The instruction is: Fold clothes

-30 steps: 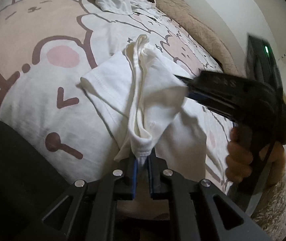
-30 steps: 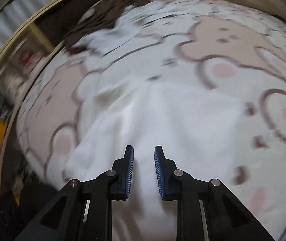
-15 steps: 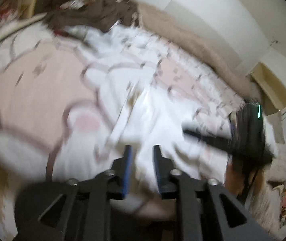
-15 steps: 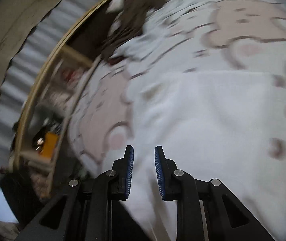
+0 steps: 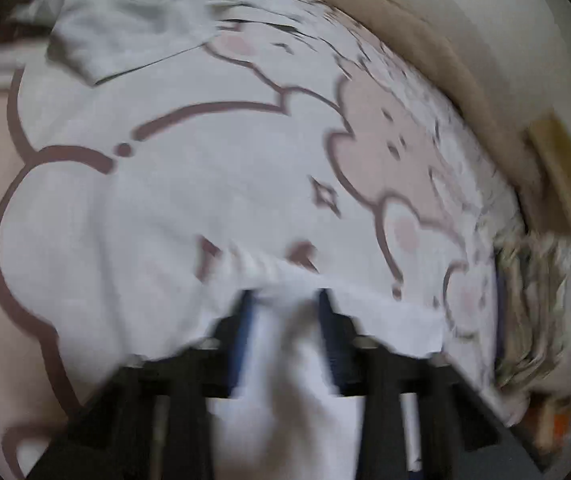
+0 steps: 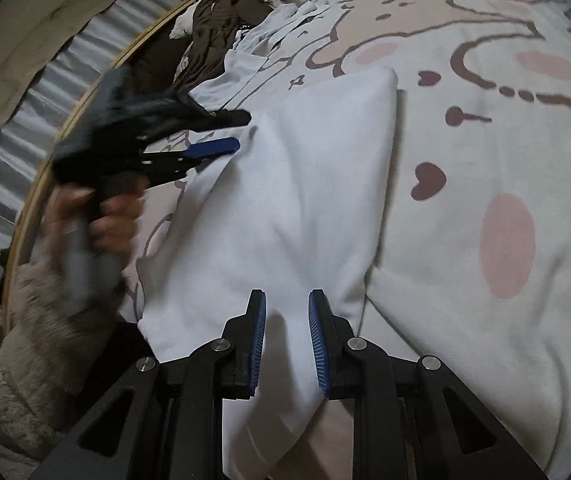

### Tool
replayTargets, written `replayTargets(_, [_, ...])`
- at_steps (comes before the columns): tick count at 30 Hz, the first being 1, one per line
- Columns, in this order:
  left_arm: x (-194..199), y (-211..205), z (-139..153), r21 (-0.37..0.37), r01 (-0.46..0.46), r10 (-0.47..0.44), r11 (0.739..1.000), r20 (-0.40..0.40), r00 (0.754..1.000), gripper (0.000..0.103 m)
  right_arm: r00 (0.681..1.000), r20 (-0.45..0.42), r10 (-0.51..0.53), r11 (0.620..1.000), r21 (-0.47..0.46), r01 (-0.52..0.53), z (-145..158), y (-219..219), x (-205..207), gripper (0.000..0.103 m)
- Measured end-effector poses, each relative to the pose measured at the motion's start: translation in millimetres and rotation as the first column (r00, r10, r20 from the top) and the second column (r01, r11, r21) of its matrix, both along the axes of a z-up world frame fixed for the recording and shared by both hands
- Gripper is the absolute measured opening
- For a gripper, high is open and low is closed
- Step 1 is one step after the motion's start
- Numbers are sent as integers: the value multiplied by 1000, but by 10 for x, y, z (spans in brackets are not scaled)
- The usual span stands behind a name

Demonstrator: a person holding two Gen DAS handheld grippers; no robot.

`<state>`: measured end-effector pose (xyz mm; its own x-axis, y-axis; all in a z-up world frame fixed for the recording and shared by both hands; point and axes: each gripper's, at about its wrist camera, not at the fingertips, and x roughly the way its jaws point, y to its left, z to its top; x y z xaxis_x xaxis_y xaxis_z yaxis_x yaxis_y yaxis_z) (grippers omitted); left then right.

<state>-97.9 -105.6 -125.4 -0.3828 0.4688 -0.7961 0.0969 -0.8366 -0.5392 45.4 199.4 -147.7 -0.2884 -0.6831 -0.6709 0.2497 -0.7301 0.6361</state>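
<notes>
Left gripper (image 6: 241, 130) jaws have just been closing at the white shirt's (image 6: 305, 184) far edge, cloth between them; whether they bite, I can't tell. Right gripper (image 6: 285, 336) pinches the near hem. The shirt lies mid-bed (image 6: 485, 168) — light, limp, best held by edges.

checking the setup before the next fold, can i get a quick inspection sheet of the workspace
surface: bed sheet with pink bear print, covers the whole work area
job's things: white garment partly folded, lying flat on the sheet
clutter: brown clothes and pale clothes heaped at the far edge
grippers: left tongs at the garment's far left edge, slightly apart after just closing; right tongs at its near edge with cloth between them, grip unclear
cables: nothing seen
surroundings: fuzzy beige sleeve, wooden bed rail
</notes>
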Motion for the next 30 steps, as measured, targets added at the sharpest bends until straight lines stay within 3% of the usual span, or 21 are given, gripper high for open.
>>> replayTargets(1, [-29,-178,7,42,-48,48,998,-5,999,17,1000,0,0,1000,-8,0,-15,12,3,22])
replayTargets(4, [34,-622,183,-5,-198,197,980,-108,974,39,1000,-3,-4,1000,-16,4,-41,30,19,22])
replayTargets(6, [85,-777,233,73,-202,208,977,-100,973,40,1000,-7,-6,1000,-5,6,34,27,33,22])
replayTargets(9, [134,-644,366,113,-115,131,987,-149,980,40,997,-71,-24,999,-27,23,287,36,-6,23])
replayTargets(13, [79,-54,403,123,81,-58,989,-176,983,42,982,-164,-93,996,-20,91,564,4,-361,23])
replayTargets(16, [-16,267,261,-8,145,-145,989,-154,977,42,986,-146,-87,996,17,90,457,-124,-733,23])
replayTargets(18, [-75,275,144,-86,150,-161,985,-131,978,40,989,-99,-108,987,111,118,249,-159,-914,22])
replayTargets(19, [-97,214,92,-101,149,-160,984,-117,980,29,988,-87,-128,976,167,141,158,-139,-953,22])
replayTargets(21, [-37,-22,168,-36,128,-131,991,-102,986,27,980,-115,-164,964,191,184,144,-8,-865,22])
replayTargets(23, [128,-170,359,-71,111,-121,991,-145,982,45,969,-169,-182,954,210,216,203,102,-707,23])
replayTargets(27, [629,-49,575,-49,245,-249,968,-165,954,46,955,-279,-101,965,206,162,415,-60,-278,23])
replayTargets(29, [867,106,511,-27,316,-317,948,-114,941,46,949,-312,-44,975,195,109,445,-275,-92,23])
replayTargets(30, [955,175,409,-7,338,-338,941,-51,940,46,943,-333,-8,975,206,81,428,-424,12,22])
